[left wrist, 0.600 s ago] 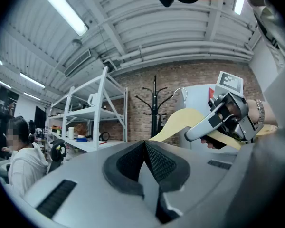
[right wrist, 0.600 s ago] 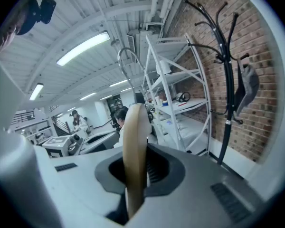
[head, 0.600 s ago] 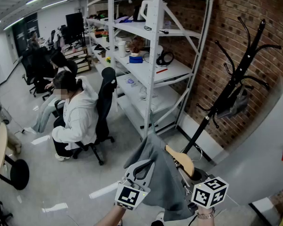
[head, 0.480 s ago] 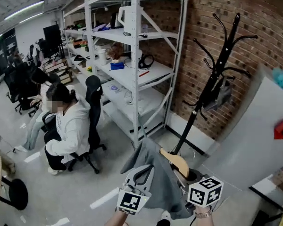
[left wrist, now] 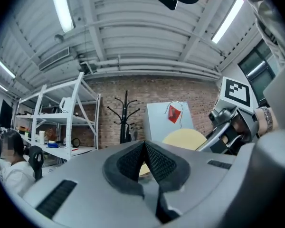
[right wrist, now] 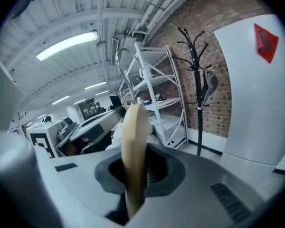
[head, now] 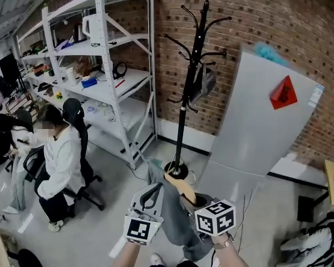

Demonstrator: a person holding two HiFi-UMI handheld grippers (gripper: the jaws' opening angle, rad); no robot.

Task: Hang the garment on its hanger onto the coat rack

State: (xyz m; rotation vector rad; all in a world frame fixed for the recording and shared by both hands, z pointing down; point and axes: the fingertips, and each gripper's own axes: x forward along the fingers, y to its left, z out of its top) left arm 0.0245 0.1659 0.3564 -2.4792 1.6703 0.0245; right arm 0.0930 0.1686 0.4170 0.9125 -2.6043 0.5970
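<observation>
Wooden hanger [head: 182, 184] under the grey garment [head: 175, 227] is clamped in the right gripper [right wrist: 133, 175]. The left gripper [left wrist: 145, 148] pinches the garment. A coat rack [head: 185, 93] carries one grey bag [head: 204, 85].

Coat rack [head: 183, 115]: black. Wall [head: 267, 15] behind it: red-brown brick pattern. Shelving [head: 100, 43] left of it: white. Cabinet [head: 250, 127] right of it: pale grey, bearing a red diamond sticker [head: 284, 92]. Garment [head: 175, 230] before its base: grey. Hanger [head: 182, 187]: pale tan wood.

No text can be read. A red diamond sign [head: 283, 92] is seen on the grey cabinet [head: 250, 132], upper right, print too small. A white label [head: 316, 95] beside it is illegible. Square coded markers [head: 217, 218] are shown lower centre.
</observation>
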